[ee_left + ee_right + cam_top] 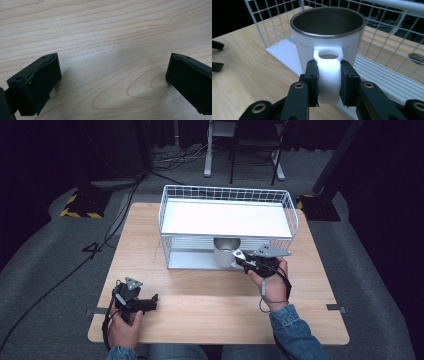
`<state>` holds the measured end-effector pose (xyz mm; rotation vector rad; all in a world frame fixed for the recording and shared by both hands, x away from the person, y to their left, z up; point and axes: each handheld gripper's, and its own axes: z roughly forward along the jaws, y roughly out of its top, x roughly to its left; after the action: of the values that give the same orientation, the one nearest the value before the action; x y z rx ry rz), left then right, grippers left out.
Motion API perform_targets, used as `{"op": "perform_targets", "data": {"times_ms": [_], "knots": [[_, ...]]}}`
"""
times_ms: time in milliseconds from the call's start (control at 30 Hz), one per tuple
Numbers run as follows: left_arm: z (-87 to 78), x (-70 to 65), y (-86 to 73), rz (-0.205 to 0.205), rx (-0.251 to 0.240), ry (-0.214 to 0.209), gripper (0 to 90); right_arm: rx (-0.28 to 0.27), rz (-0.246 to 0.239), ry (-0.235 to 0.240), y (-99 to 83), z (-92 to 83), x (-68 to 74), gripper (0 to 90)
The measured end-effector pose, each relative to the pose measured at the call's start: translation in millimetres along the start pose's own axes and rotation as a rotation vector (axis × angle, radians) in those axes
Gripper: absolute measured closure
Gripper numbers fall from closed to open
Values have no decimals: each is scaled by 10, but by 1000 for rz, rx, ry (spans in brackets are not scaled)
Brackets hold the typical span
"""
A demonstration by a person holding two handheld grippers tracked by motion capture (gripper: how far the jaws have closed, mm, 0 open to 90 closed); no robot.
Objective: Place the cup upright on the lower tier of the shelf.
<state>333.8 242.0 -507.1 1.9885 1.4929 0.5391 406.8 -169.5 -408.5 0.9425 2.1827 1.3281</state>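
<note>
We find the right gripper clamped on the handle of the white mug at the wire rack's lower shelf, placement apparently unfinished, while the left gripper rests spread near the desk's front-left corner.

Rack: a two-level wire rack on the far middle of the counter.
Mug: upright on the rack's lower shelf, at its near edge, under the upper shelf.
Right tool: just right of the mug, jaws closed on the mug's handle.
Left tool: near left of the counter, well apart from the rack, jaws spread over bare wood.
</note>
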Motion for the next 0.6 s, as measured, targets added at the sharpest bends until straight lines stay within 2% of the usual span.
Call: {"op": "perform_targets", "data": {"times_ms": [33, 233, 600], "knots": [[0, 0, 0, 0, 0, 0, 2, -6, 6, -22, -2, -11, -55, 716], [0, 0, 0, 0, 0, 0, 2, -11, 10, -78, -20, 27, -199, 716], [0, 0, 0, 0, 0, 0, 2, -6, 28, -131, -110, 200, -329, 716]]}}
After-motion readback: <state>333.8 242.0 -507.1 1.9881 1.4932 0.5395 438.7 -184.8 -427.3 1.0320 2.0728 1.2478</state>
